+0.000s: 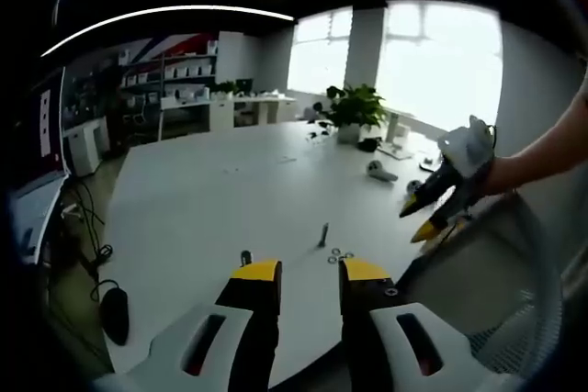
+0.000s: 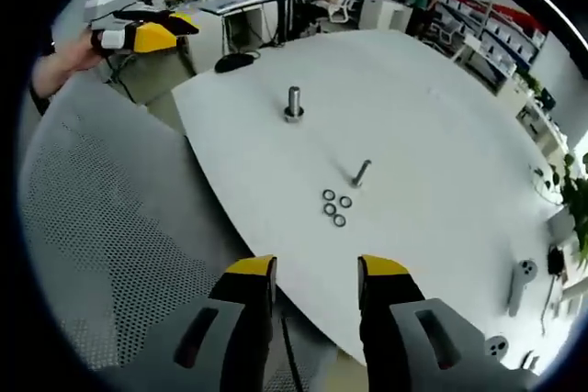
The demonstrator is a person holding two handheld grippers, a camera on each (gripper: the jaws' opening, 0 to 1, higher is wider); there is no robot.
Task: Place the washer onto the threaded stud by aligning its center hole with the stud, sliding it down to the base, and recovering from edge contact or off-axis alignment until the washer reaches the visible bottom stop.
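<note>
Left gripper view, from the left: a black mouse (image 1: 114, 313) with its cable lies on the floor beside the white table (image 1: 211, 208). The left gripper (image 1: 308, 273) hangs over the table's near edge, jaws parted, nothing between the yellow tips. Just beyond the tips, a dark stud (image 1: 245, 257) stands near the left jaw; a second stud (image 1: 323, 234) stands further right, with the washers (image 1: 339, 255) flat on the table just right of it. A potted plant (image 1: 353, 109) sits at the far end. The right gripper (image 1: 424, 218) enters from the right, held in a hand above the table edge, yellow tips pointing left and down; I cannot tell if its jaws are apart. A mesh chair back (image 1: 514, 282) lies below it. Right gripper view, from the left: the left gripper (image 2: 179, 29) sits top left, off the table (image 2: 432, 98), above the grey mesh chair (image 2: 101, 227). A thick upright stud (image 2: 293, 103) stands on a nut base. The right gripper (image 2: 316, 273) is open and empty at the near edge. 4 washers (image 2: 335, 208) lie clustered, touching or nearly so, none on a stud. Just beside them a thinner stud (image 2: 359, 173) stands tilted in this view.
</note>
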